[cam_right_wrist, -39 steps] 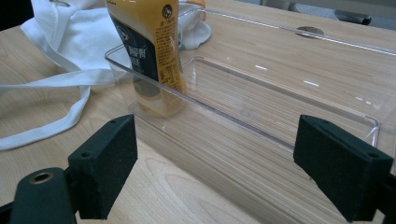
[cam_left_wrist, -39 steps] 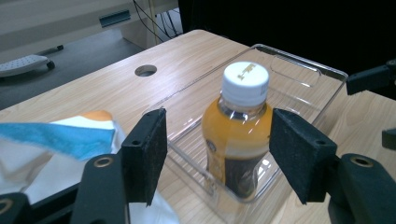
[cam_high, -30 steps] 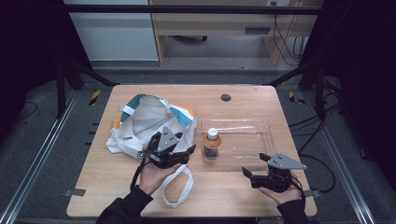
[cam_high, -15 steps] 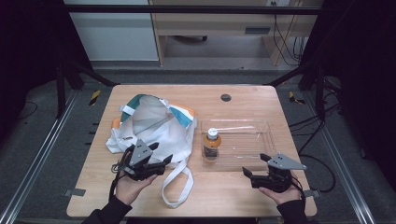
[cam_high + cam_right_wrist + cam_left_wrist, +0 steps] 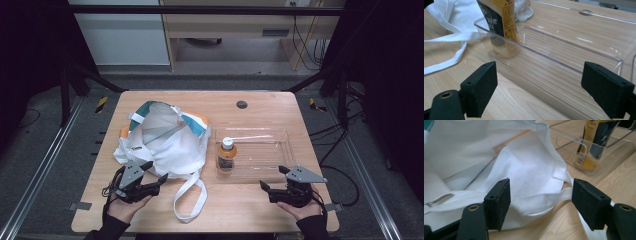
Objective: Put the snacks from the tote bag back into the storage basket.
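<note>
Bag (image 5: 162, 137) fabric lies straight ahead of the left gripper (image 5: 152, 179), whose jaws gape wide and empty, its strap (image 5: 541, 196) running crosswise between the pads. Tray (image 5: 260, 150) wall stretches sideways before the right gripper (image 5: 272, 180), also wide and empty, the upright bottle (image 5: 500, 25) beyond its left pad

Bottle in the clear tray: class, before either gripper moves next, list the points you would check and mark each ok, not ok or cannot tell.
1. Bottle upright in the clear tray, cap on: ok.
2. Right gripper jaws open, nothing held: ok.
3. Left gripper jaws open, nothing held: ok.
4. White bag mouth open enough to take the bottle: cannot tell.
5. Bag strap loose on the table between the grippers, snag risk: not ok.
</note>
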Tool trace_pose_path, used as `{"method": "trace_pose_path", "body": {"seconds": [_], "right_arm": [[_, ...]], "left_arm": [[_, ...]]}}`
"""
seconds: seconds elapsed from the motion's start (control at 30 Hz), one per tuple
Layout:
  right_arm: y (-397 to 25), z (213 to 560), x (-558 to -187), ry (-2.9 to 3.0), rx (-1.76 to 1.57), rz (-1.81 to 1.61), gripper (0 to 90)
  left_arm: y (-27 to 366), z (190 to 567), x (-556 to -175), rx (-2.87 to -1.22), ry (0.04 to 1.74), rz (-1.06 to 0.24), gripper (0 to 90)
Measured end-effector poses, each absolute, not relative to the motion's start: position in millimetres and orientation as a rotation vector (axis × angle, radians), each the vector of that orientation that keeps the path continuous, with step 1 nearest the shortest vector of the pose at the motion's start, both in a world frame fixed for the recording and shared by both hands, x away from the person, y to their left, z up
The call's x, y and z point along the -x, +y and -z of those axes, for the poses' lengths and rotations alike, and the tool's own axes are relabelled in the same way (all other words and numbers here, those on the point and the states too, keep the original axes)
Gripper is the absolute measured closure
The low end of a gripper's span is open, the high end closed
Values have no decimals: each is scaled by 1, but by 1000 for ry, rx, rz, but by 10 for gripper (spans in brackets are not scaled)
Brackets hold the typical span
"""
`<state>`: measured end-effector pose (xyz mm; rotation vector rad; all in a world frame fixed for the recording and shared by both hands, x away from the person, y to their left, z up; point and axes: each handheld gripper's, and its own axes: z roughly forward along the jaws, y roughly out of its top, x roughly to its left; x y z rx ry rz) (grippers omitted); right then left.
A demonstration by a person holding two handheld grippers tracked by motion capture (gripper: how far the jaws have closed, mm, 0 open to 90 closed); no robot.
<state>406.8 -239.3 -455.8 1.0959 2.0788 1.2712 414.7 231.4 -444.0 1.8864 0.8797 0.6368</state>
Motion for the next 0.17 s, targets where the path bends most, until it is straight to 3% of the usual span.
{"method": "trace_pose_path", "body": {"seconds": [0.17], "right_arm": [[-239, 458, -406, 2087, -1091, -1261, 138]], "left_arm": [[245, 448, -412, -1859, 907, -630, 315]]}}
